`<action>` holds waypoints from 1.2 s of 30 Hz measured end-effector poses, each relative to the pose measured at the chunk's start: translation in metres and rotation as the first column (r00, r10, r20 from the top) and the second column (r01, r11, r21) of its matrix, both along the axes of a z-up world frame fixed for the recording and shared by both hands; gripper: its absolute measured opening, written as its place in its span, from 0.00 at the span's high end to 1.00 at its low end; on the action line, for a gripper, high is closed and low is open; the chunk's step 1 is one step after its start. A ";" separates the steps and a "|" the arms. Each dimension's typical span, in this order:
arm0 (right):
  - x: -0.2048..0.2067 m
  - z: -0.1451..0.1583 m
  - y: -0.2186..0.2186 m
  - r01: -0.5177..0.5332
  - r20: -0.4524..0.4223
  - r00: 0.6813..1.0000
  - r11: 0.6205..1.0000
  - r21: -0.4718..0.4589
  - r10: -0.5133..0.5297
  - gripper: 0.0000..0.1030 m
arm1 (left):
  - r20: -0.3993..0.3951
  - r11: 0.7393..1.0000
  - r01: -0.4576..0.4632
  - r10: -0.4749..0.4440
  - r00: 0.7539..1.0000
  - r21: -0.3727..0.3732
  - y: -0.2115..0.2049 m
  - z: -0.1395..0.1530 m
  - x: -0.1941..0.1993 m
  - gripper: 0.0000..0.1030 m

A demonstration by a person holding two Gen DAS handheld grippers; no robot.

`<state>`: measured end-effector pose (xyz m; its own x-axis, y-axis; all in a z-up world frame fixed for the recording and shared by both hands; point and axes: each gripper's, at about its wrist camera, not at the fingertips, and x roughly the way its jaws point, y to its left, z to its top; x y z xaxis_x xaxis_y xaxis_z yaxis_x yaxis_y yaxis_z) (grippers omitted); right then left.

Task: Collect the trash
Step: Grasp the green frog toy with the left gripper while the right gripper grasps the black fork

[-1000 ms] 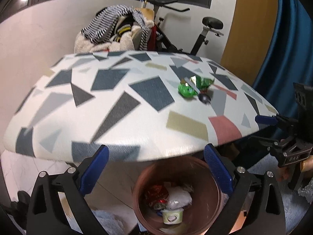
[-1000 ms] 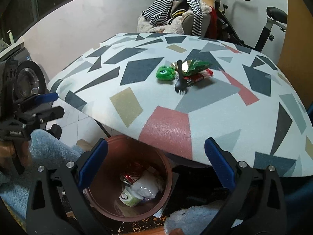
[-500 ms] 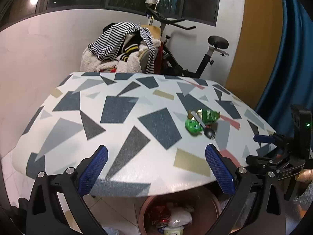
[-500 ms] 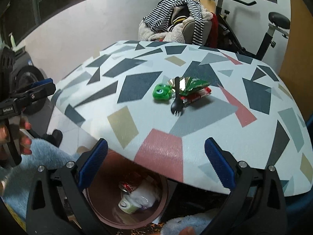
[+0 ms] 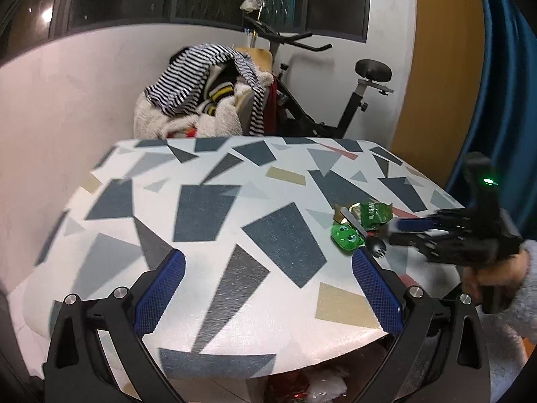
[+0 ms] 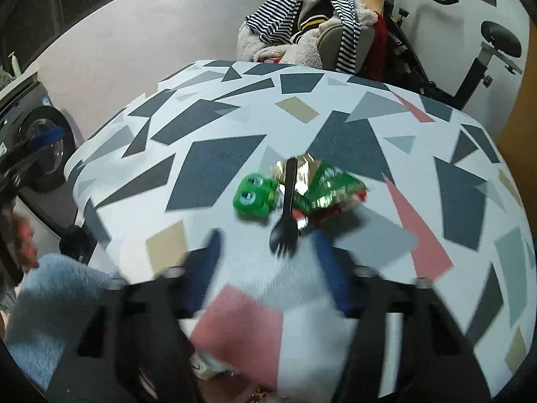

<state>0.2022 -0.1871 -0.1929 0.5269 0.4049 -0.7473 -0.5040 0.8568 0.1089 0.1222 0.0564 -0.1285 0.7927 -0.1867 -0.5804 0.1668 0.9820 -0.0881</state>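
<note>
Right hand-held gripper (image 6: 268,245) jaws just narrowing, nothing gripped, black spork (image 6: 286,215) w/ green wrapper (image 6: 330,188) just ahead

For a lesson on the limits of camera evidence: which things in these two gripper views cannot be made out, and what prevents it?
- Trash bin contents, left view: cut off by the patterned table edge.
- Right gripper, right view: motion-blurred.
- Red wrapper, right view: mostly under the green foil packet.

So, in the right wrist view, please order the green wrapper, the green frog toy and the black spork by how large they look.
1. green wrapper, largest.
2. black spork and green frog toy: unsure; the spork is longer but thin, the toy shorter but bulkier.
</note>
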 end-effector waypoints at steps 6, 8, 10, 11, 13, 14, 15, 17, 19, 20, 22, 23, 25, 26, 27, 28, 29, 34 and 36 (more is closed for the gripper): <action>0.042 -0.019 0.010 0.063 -0.065 0.996 0.998 -0.002 -0.063 0.71 | -0.040 0.999 -0.017 0.016 0.999 -0.035 0.001 -0.008 0.015 0.06; 0.049 -0.025 0.014 0.064 -0.074 0.995 0.997 -0.031 -0.066 0.72 | -0.045 0.999 -0.020 0.018 0.999 -0.044 0.001 -0.009 0.018 0.06; 0.049 -0.025 0.020 0.044 -0.064 0.997 0.997 -0.059 -0.048 0.74 | -0.051 0.999 -0.025 0.023 0.998 -0.047 -0.001 -0.010 0.020 0.06; 0.051 -0.026 0.019 0.041 -0.064 0.997 0.998 -0.058 -0.044 0.86 | -0.056 0.998 -0.022 0.019 0.998 -0.052 -0.003 -0.010 0.021 0.06; 0.042 -0.017 0.016 0.027 -0.039 0.999 0.999 -0.022 -0.028 0.93 | -0.062 0.998 -0.013 0.010 0.998 -0.059 -0.007 -0.011 0.023 0.06; 0.037 -0.012 0.014 0.025 -0.029 0.999 1.000 -0.001 -0.025 0.93 | -0.067 0.998 -0.006 0.002 0.998 -0.063 -0.010 -0.012 0.024 0.06; 0.035 -0.012 0.010 0.027 -0.026 0.999 1.000 0.010 -0.027 0.93 | -0.072 0.998 0.003 -0.008 0.997 -0.067 -0.013 -0.013 0.026 0.08; 0.026 -0.003 0.000 0.038 -0.004 0.999 0.998 0.052 -0.038 0.93 | -0.090 0.997 0.026 -0.033 0.995 -0.079 -0.021 -0.016 0.030 0.16; 0.022 0.000 -0.002 0.045 0.009 0.999 0.997 0.064 -0.045 0.93 | -0.112 0.993 0.060 -0.071 0.991 -0.104 -0.032 -0.019 0.036 0.21; 0.015 0.004 -0.009 0.056 0.022 0.998 0.996 0.076 -0.057 0.93 | -0.119 0.991 0.074 -0.087 0.989 -0.110 -0.038 -0.021 0.038 0.22; 0.013 0.006 -0.014 0.068 0.024 0.997 0.994 0.085 -0.071 0.93 | -0.142 0.989 0.105 -0.120 0.983 -0.107 -0.052 -0.026 0.045 0.26; 0.008 0.006 -0.022 0.083 0.025 0.996 0.992 0.095 -0.086 0.93 | -0.156 0.987 0.117 -0.133 0.979 -0.106 -0.060 -0.029 0.050 0.26; 0.005 0.009 -0.027 0.095 0.025 0.995 0.991 0.096 -0.098 0.93 | -0.182 0.984 0.133 -0.153 0.971 -0.118 -0.073 -0.037 0.062 0.28; 0.001 0.008 -0.033 0.106 0.025 0.994 0.990 0.096 -0.109 0.93 | -0.198 0.983 0.136 -0.160 0.967 -0.126 -0.079 -0.042 0.069 0.29; 0.001 0.009 -0.035 0.108 0.024 0.994 0.989 0.097 -0.111 0.93 | -0.214 0.982 0.136 -0.163 0.963 -0.134 -0.084 -0.046 0.076 0.30; 0.000 0.009 -0.040 0.113 0.022 0.993 0.988 0.101 -0.116 0.93 | -0.233 0.981 0.131 -0.163 0.959 -0.144 -0.089 -0.051 0.084 0.31; -0.002 0.009 -0.043 0.116 0.021 0.993 0.988 0.104 -0.119 0.93 | -0.253 0.980 0.123 -0.161 0.954 -0.157 -0.094 -0.057 0.093 0.31; -0.009 0.007 -0.061 0.135 0.020 0.990 0.985 0.111 -0.138 0.93 | -0.319 0.979 0.081 -0.139 0.937 -0.189 -0.109 -0.077 0.129 0.31; -0.010 0.006 -0.066 0.141 0.019 0.989 0.983 0.114 -0.144 0.93 | -0.331 0.980 0.074 -0.134 0.934 -0.186 -0.112 -0.081 0.136 0.33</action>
<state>0.1923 -0.2533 -0.1865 0.6045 0.4048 -0.6861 -0.3820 0.9031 0.1963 0.2585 -0.0555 -0.2099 0.5237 -0.3755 -0.7647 0.1977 0.9267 -0.3196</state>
